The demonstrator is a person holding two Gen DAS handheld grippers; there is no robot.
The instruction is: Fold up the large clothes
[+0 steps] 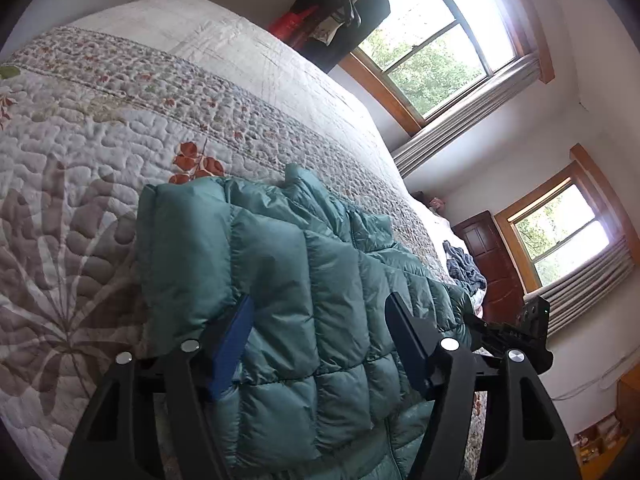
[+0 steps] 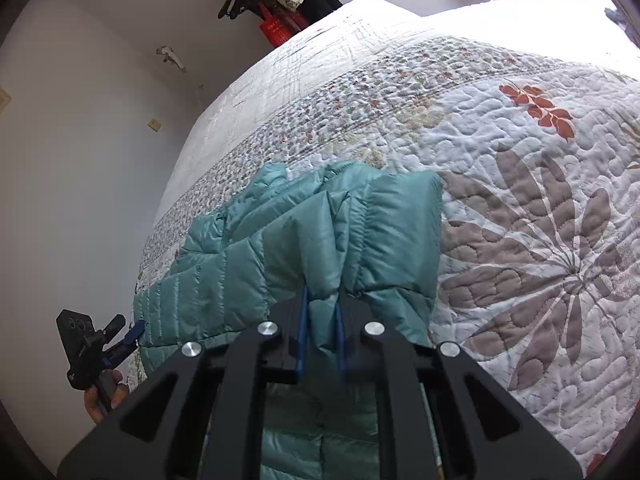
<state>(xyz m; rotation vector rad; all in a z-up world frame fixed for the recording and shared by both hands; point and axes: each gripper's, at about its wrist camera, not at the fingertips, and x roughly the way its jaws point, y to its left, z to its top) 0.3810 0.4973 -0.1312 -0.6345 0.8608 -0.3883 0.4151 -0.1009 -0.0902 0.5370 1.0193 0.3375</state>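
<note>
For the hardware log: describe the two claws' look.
Both are black plastic. The left claw has angular linkage arms, silver round pivot bolts and blue-padded fingers. The right claw is built the same, with thin blue pads.

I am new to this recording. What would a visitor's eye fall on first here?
First, the teal puffer jacket lying on the quilt with its big grey flower. The right tool is shut on a fold of it; the left tool is open above the jacket.
</note>
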